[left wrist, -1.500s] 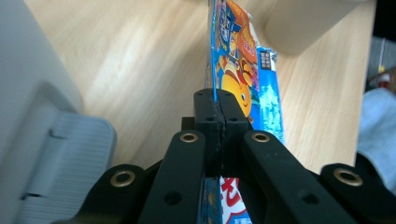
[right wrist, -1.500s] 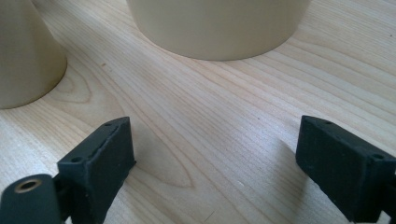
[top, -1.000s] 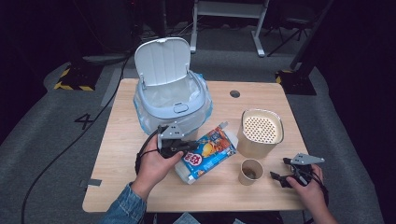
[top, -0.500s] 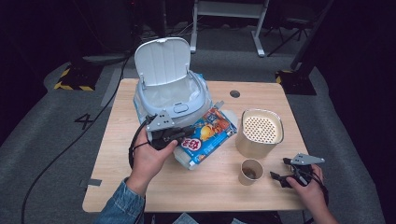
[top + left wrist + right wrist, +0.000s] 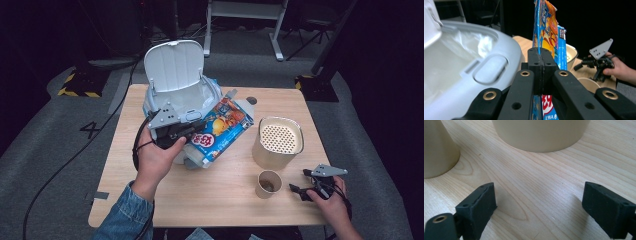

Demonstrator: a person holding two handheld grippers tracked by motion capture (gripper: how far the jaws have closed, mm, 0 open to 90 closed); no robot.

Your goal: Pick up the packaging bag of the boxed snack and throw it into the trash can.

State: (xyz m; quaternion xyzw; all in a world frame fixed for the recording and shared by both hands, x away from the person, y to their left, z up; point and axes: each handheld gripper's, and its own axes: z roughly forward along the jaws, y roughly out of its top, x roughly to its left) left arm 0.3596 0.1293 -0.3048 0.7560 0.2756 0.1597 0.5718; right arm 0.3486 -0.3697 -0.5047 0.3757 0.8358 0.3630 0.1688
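A dark room with grey floor surrounds a pale wooden worktop (image 5: pixel 215 200). At its far left the blue and orange snack packet (image 5: pixel 220 131) hangs clear of the wood, tilted, its far end just at the rim of the small white bin (image 5: pixel 210 95), whose lid (image 5: pixel 174 65) stands open with a clear liner inside. The left gripper (image 5: pixel 187 134) is clenched on the packet's near-left edge; in the left gripper view the jaws stand pressed together with only the thin film between them, the packet (image 5: pixel 546 32) rising edge-on above them beside the bin's rim (image 5: pixel 499 47).

To the right stands a cream canister with a perforated top (image 5: pixel 278 141), and nearer, a small paper cup (image 5: pixel 269 183). The right gripper (image 5: pixel 301 192) rests low at the near right, released, its jaws wide apart over bare wood.

The grip is a narrow pinch on slick film, so the packet could slip or swing. Its long body could also catch the bin's rim or the raised lid, and fall outside the opening.
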